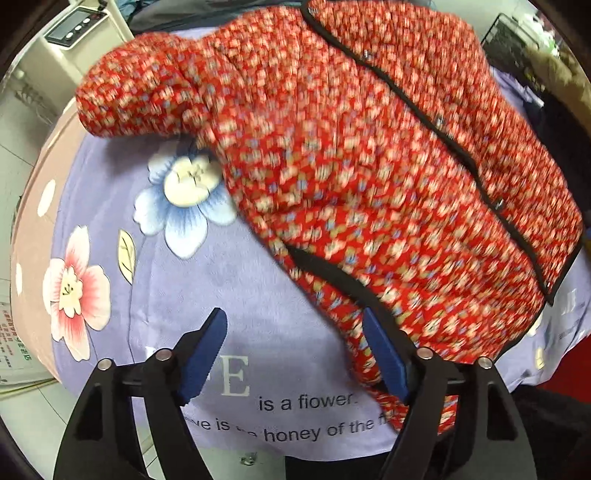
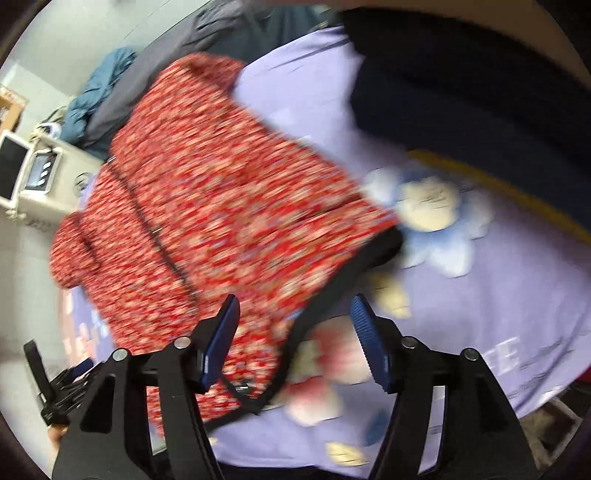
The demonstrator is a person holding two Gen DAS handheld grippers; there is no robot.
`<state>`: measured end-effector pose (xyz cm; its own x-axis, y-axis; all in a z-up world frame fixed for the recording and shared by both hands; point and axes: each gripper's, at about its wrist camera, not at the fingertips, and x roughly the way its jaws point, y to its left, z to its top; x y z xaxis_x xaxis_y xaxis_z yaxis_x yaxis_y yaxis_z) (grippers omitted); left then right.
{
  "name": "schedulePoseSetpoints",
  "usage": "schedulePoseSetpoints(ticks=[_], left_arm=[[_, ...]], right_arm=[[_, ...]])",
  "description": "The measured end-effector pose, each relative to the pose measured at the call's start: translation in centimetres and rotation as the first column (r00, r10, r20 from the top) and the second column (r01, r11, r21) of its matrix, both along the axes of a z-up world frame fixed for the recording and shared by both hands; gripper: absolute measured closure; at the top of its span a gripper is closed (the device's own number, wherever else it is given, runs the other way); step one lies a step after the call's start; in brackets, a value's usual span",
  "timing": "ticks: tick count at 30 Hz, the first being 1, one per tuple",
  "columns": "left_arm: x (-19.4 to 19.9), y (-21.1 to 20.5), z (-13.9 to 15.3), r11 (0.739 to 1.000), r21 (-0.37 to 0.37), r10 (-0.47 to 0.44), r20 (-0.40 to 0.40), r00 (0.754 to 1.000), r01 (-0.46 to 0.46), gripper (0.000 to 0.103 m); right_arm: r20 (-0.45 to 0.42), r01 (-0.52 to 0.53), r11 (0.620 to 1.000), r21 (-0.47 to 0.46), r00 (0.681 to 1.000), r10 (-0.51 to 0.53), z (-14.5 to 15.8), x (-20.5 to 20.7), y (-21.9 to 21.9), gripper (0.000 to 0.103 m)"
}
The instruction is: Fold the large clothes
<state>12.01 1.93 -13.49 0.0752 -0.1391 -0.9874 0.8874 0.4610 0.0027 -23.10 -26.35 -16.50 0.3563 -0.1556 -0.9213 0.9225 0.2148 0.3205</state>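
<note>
A red padded jacket (image 1: 351,166) with a small floral print and black trim lies spread on a lavender flowered bed sheet (image 1: 240,280). One sleeve (image 1: 136,96) sticks out to the upper left. My left gripper (image 1: 293,317) hangs open above the sheet, its right finger next to the jacket's black-edged pocket and nothing between the pads. In the right wrist view the jacket (image 2: 221,206) is blurred. My right gripper (image 2: 294,301) stands open above its black-trimmed hem corner (image 2: 295,332), with the pads clear of the cloth.
A white appliance (image 1: 74,26) with a button panel stands beyond the bed, shown also in the right wrist view as the white appliance (image 2: 40,173). Dark clothes (image 2: 443,92) and a blue-grey garment (image 2: 99,92) lie at the far side. The sheet (image 2: 517,295) carries printed text and flowers.
</note>
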Motion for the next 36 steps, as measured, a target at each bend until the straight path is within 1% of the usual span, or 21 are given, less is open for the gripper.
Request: schedulePoseSetpoints(ticks=[1,2,4,6,8,10,12,13,15,17,19,22,23,25,26,27,30,31,34,35,36], left_arm=[[-0.1,0.3,-0.6,1.000,0.006,-0.002,-0.021,1.000,0.002,0.025],[-0.1,0.5,-1.2,1.000,0.014,-0.001,-0.036,0.999,0.002,0.024],[-0.3,0.9,-2.1,0.999,0.038,-0.004,-0.035,0.999,0.005,0.024],[-0.8,0.7,-2.0,0.999,0.034,-0.024,-0.016,1.000,0.025,0.024],[-1.3,0.1,-1.6,0.999,0.024,-0.045,0.023,0.999,0.044,0.024],[-1.8,-0.7,-1.5,0.996,0.056,-0.079,0.059,0.995,0.076,0.024],[-2.2,-1.7,-1.5,0.993,0.077,-0.094,0.079,0.992,0.088,0.024],[-2.4,-2.1,-1.1,0.994,0.070,-0.092,0.089,0.992,0.086,0.024],[-2.4,-2.3,0.1,0.997,0.036,-0.078,0.091,0.993,0.075,0.024],[-2.0,-2.8,1.1,0.999,0.018,-0.051,0.092,0.994,0.050,0.024],[-1.4,-3.6,1.9,1.000,0.008,-0.023,0.096,0.995,0.023,0.024],[-0.8,-4.1,3.6,1.000,-0.009,0.009,0.109,0.994,-0.008,0.024],[-0.7,-4.2,4.2,1.000,-0.019,0.023,0.113,0.993,-0.021,0.024],[-0.1,-4.8,4.5,0.998,-0.037,0.050,0.110,0.993,-0.046,0.024],[0.1,-5.0,4.7,0.997,-0.042,0.065,0.110,0.992,-0.061,0.024],[0.3,-5.0,4.9,0.996,-0.047,0.075,0.105,0.992,-0.070,0.024],[0.1,-5.4,5.0,0.995,-0.050,0.087,0.098,0.991,-0.083,0.024],[0.0,-6.0,4.7,0.995,-0.052,0.087,0.101,0.991,-0.082,0.024],[-0.3,-6.5,5.0,0.996,-0.051,0.082,0.126,0.989,-0.076,0.024],[-0.3,-6.5,5.1,0.996,-0.048,0.086,0.125,0.988,-0.081,0.024],[-0.2,-6.4,5.0,0.995,-0.046,0.093,0.117,0.989,-0.088,0.024]], right_arm=[[0.014,0.013,1.000,-0.003,1.000,-0.013,-0.2,-0.8,-0.7,0.040],[0.026,0.025,1.000,-0.006,0.999,-0.025,-0.4,-1.5,-1.4,0.037],[0.000,0.040,0.999,0.005,0.999,-0.040,-1.1,-2.5,-2.6,0.036],[0.003,0.037,0.999,0.004,0.999,-0.037,-1.1,-2.2,-3.4,0.036],[0.021,-0.002,1.000,-0.012,1.000,0.003,-1.0,-0.4,-4.0,0.036],[0.029,-0.062,0.998,-0.024,0.998,0.062,-0.8,2.0,-4.5,0.036],[0.041,-0.108,0.994,-0.036,0.993,0.109,-0.5,4.3,-5.0,0.036],[0.055,-0.136,0.990,-0.044,0.989,0.138,0.0,6.2,-5.5,0.036],[0.067,-0.169,0.984,-0.063,0.983,0.173,0.6,8.6,-6.4,0.036],[0.074,-0.218,0.972,-0.083,0.972,0.225,1.6,11.6,-8.1,0.036],[0.086,-0.247,0.965,-0.090,0.963,0.255,2.4,13.9,-9.9,0.036],[0.105,-0.255,0.962,-0.097,0.958,0.265,3.4,16.5,-13.0,0.036],[0.101,-0.253,0.962,-0.106,0.959,0.264,3.8,17.4,-14.2,0.036],[0.085,-0.254,0.959,-0.128,0.960,0.266,4.5,19.4,-16.7,0.035],[0.069,-0.258,0.957,-0.135,0.961,0.269,4.7,20.7,-18.2,0.033],[0.053,-0.270,0.954,-0.129,0.959,0.278,4.8,22.2,-19.7,0.029],[0.042,-0.272,0.955,-0.115,0.960,0.278,4.3,25.5,-23.3,0.029],[0.020,-0.271,0.958,-0.094,0.962,0.274,3.8,27.0,-25.2,0.029],[-0.042,-0.264,0.964,-0.040,0.964,0.263,2.3,30.3,-29.1,0.029],[-0.064,-0.271,0.963,-0.013,0.961,0.269,1.5,31.5,-30.2,0.029],[-0.107,-0.280,0.960,0.030,0.954,0.281,0.5,32.9,-31.3,0.029]])
